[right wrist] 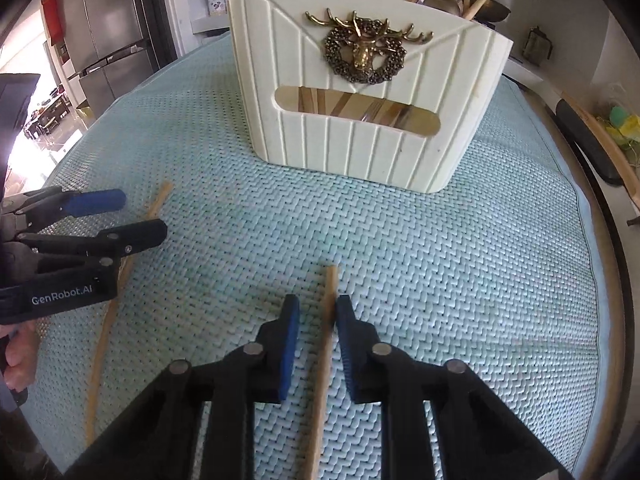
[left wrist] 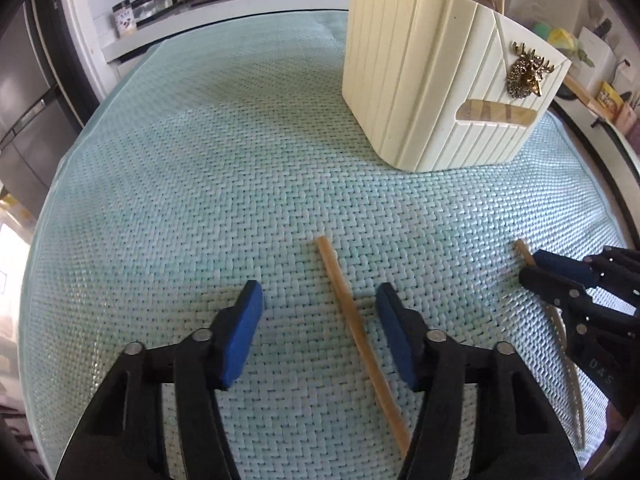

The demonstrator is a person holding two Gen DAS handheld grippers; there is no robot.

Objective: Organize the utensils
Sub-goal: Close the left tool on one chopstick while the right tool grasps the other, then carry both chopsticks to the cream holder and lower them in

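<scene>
Two wooden chopsticks lie on a pale green woven mat (left wrist: 200, 200). One chopstick (left wrist: 360, 336) lies between the open fingers of my left gripper (left wrist: 318, 300); it also shows at the left of the right wrist view (right wrist: 106, 320). The other chopstick (right wrist: 326, 344) lies between the fingers of my right gripper (right wrist: 317, 312), which is open with a narrow gap, its right pad (right wrist: 348, 332) close against the stick. A cream ribbed utensil holder (right wrist: 360, 92) with a brass deer emblem stands further back, holding several utensils. The right gripper (left wrist: 532, 266) also shows in the left wrist view.
The mat (right wrist: 480, 280) covers a table. A steel fridge (right wrist: 108, 32) stands at the left. A counter with jars and bottles (left wrist: 156, 4) and a stove lies behind. More wooden utensils and a pan (right wrist: 460, 0) sit behind the holder.
</scene>
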